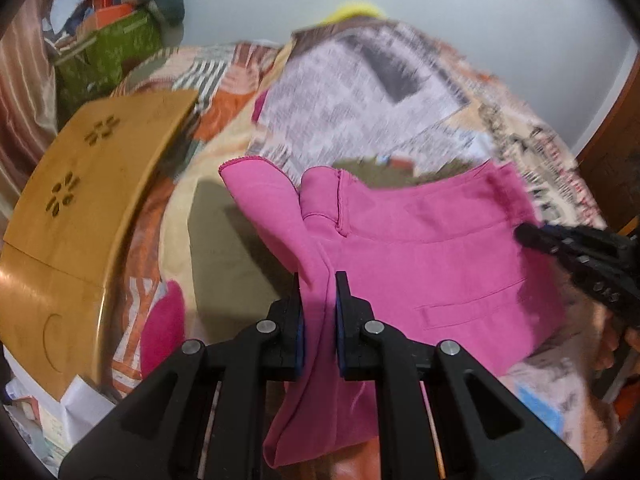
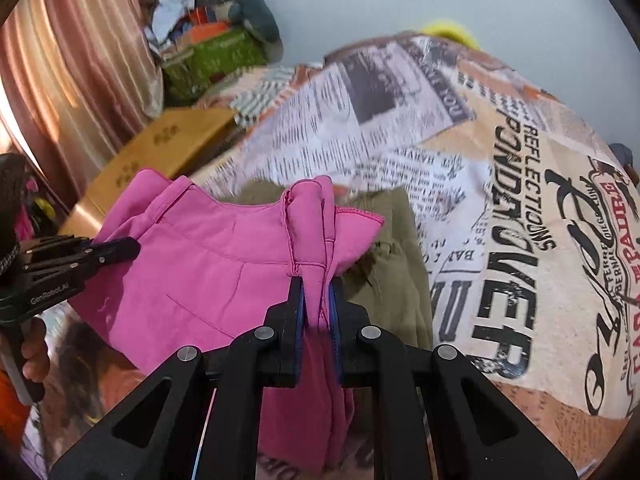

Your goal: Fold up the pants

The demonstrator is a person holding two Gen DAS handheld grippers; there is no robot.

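Note:
The pink pants (image 1: 432,264) hang stretched between my two grippers above the bed, waistband up. My left gripper (image 1: 319,280) is shut on one bunched end of the waistband. My right gripper (image 2: 318,284) is shut on the other bunched end; the pants also show in the right wrist view (image 2: 208,268). In the left wrist view the right gripper (image 1: 532,236) shows at the right, at the far end of the pants. In the right wrist view the left gripper (image 2: 128,248) shows at the left. Pink cloth hangs down between both pairs of fingers.
A newspaper-print bedsheet (image 2: 500,168) covers the bed. An olive cloth (image 2: 396,264) lies on it under the pants. A wooden board (image 1: 80,208) stands at the left. A green box (image 2: 216,60) and clutter sit by the far wall, beside a curtain (image 2: 76,72).

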